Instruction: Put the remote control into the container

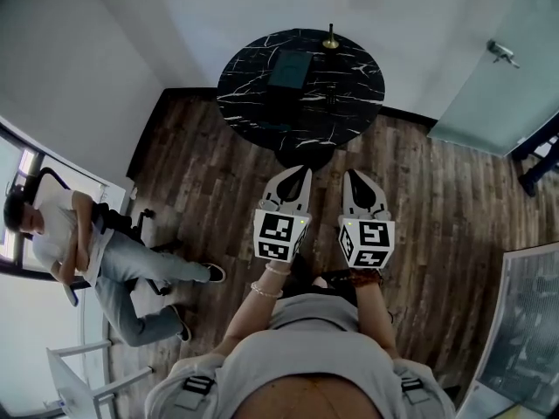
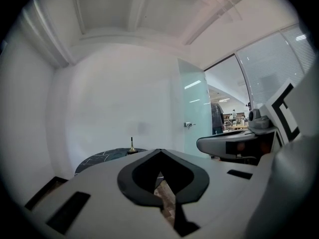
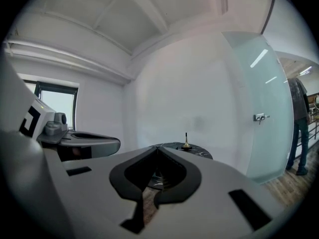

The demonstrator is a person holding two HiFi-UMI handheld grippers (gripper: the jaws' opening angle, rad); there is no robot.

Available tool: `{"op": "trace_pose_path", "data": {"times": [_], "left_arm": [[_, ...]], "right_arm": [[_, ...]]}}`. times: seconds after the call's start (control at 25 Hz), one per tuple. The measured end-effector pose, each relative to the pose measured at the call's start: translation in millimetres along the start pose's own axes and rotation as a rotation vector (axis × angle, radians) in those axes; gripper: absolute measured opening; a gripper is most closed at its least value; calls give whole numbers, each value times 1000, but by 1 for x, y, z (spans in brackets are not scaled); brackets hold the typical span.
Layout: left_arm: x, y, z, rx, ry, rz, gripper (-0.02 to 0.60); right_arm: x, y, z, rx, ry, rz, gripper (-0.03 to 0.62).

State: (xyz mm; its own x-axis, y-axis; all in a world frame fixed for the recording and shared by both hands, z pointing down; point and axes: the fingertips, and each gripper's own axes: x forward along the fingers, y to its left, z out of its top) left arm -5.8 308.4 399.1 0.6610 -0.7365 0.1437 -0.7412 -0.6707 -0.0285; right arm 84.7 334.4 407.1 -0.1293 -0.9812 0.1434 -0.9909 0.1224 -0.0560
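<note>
Head view: black marble table (image 1: 253,94), wood floor (image 1: 437,199); L hand-held gripper (image 1: 301,169), R hand-held gripper (image 1: 353,173) jaws together.

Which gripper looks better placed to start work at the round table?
Left, marginally. Both the left gripper and right gripper are shut, empty, side by side short of the table; the left lines up nearer the dark container. I cannot make out the remote.

No legible text, labels, brands or numbers anywhere. Only black-and-white square markers (image 1: 278,228) on the near cubes of the left claw (image 1: 300,174) and right claw (image 1: 351,174): coded patterns, no lettering.
</note>
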Motion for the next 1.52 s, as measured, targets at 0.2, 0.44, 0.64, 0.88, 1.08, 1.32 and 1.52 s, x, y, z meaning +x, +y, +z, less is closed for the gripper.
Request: {"op": "trace_pose_path", "data": {"times": [0.2,0.44,0.64,0.88,1.08,1.32,1.52], "left_arm": [[31,32,4,11,2,-28,6],[63,64,7,9,1,-76,6],[81,91,10,3,2,-112,6],[94,120,6,0,8,-144,6],[99,141,6,-21,5,-146,6],[104,156,6,-40,7,-146,6],[115,163,-1,-40,16,-143,6]], "right_arm": [[40,1,4,0,5,-25,14],[82,2,10,12,-1,-59,14],[117,10,12,13,4,-78,14],[149,23,9,14,22,-92,14],[167,30,10,9,32,-102,14],[181,32,12,-3,52,-113,14],[197,29,7,2,60,-110,15]]}}
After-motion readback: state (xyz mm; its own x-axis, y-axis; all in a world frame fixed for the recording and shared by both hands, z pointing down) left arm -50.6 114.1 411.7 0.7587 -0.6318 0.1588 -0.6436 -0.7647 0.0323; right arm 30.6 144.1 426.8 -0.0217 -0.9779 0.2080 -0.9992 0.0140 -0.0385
